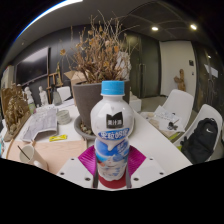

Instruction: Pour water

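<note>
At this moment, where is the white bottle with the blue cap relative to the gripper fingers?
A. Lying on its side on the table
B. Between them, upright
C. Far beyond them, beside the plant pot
B: the bottle stands upright between the gripper fingers, pink pads at both sides of its lower body.

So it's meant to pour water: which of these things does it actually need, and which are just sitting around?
For the job:
- bottle, white with a blue cap, upright between the fingers
- gripper, its pink pads at the bottle's base

No cup shows.

Just lying about:
- pot of dried plants behind the bottle
- papers
- black backpack
- white chair
</note>
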Motion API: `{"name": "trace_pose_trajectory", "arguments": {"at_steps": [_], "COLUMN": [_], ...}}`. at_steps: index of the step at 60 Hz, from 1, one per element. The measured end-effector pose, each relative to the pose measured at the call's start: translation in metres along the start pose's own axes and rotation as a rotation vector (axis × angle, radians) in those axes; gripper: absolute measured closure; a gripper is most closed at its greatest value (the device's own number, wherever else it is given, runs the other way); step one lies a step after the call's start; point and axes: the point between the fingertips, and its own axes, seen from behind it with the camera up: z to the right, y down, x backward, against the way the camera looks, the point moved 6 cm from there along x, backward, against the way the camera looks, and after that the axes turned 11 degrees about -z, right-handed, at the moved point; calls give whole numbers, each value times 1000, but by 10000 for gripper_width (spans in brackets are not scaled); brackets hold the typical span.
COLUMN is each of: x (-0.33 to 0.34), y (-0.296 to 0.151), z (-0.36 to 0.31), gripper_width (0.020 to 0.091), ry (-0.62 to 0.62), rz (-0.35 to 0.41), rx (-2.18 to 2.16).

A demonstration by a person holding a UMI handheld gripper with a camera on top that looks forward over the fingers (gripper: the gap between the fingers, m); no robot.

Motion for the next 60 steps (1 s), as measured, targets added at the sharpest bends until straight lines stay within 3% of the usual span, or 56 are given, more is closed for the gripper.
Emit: {"name": "trace_pose_trajectory", "arguments": {"at_steps": [8,18,25,42,60], "x": [-5,-3,12,150,349], "y": [10,14,16,7,67], "z": [-1,-1,-5,-43,-148], "gripper_width": [708,581,242,249,244], "ry": [5,12,5,55,67], "rz": [-7,-37,-90,-89,-146], "rx": [32,35,22,-18,49]}}
